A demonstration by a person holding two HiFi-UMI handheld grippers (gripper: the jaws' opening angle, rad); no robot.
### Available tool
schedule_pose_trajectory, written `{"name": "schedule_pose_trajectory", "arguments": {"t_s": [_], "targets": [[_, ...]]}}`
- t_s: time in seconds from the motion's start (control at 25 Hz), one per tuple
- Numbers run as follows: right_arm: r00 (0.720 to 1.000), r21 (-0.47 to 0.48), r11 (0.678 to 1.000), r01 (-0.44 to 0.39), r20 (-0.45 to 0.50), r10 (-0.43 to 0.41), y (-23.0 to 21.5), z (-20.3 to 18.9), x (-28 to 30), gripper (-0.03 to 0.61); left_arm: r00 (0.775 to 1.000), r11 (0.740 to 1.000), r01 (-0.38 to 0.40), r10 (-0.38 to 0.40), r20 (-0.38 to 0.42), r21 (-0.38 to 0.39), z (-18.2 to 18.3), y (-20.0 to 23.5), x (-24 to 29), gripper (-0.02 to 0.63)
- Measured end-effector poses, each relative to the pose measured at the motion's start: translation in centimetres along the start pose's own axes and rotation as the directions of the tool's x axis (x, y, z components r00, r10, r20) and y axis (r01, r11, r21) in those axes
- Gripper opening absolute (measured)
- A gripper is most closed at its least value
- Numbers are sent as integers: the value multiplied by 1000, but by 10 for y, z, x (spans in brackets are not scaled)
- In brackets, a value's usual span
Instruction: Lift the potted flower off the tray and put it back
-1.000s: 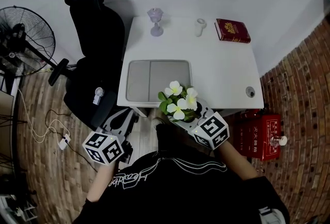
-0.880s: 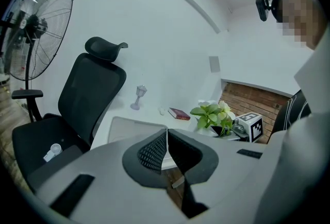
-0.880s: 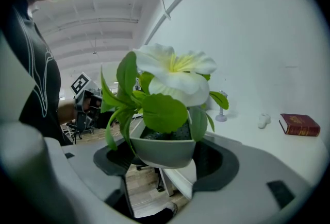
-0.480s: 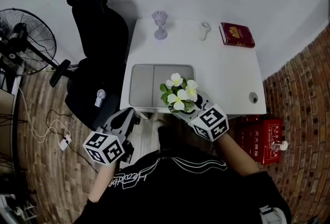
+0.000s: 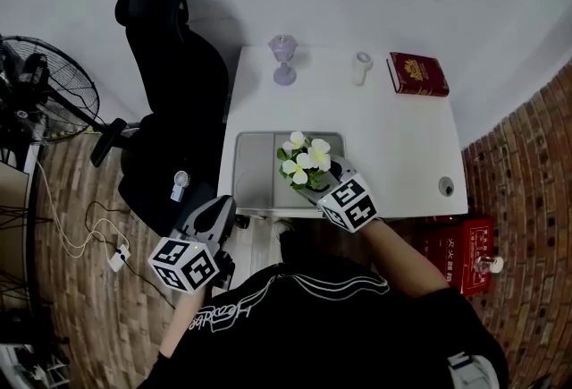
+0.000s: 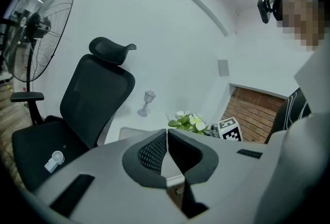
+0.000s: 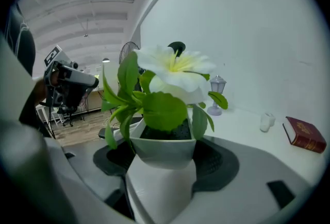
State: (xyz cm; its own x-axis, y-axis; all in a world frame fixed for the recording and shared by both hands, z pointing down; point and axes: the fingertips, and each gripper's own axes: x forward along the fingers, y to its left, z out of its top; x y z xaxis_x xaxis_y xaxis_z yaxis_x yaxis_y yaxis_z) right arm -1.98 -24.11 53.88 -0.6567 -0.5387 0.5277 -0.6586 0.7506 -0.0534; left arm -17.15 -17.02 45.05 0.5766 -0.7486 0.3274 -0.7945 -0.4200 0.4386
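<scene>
A potted flower point(image 5: 304, 165), white blossoms and green leaves in a white pot point(image 7: 161, 152), is gripped by my right gripper point(image 5: 316, 183). Its dark pads point(image 7: 220, 161) press on both sides of the pot. The plant is over the right half of the grey tray point(image 5: 259, 165) on the white table point(image 5: 393, 146); I cannot tell whether the pot touches the tray. My left gripper point(image 5: 214, 210) is off the table's near left corner, above the floor, shut with nothing in it point(image 6: 166, 134). The flower point(image 6: 190, 121) also shows from there.
A black office chair point(image 5: 174, 83) stands left of the table, and a fan point(image 5: 45, 83) further left. At the table's far edge stand a glass goblet point(image 5: 283, 59), a small white cup point(image 5: 362, 68) and a red book point(image 5: 417, 74). A red box point(image 5: 456, 240) sits on the brick floor.
My right gripper has carried the flower from the table's near edge forward and lower, over the tray. My left gripper has drifted slightly toward the table.
</scene>
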Motion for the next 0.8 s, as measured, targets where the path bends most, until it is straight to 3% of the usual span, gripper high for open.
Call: {"name": "schedule_pose_trajectory", "arguments": {"t_s": [0.32,0.8], "targets": [[995,-21,999,-28,-99,25,-14,-22,41,342,999,999,-41,41,11,-23,14,26,12,35],[983,-12,999,-39,-178,37,-16,-45,57,344,998,996,-70,70,2,-55,13,44,19,35]]}}
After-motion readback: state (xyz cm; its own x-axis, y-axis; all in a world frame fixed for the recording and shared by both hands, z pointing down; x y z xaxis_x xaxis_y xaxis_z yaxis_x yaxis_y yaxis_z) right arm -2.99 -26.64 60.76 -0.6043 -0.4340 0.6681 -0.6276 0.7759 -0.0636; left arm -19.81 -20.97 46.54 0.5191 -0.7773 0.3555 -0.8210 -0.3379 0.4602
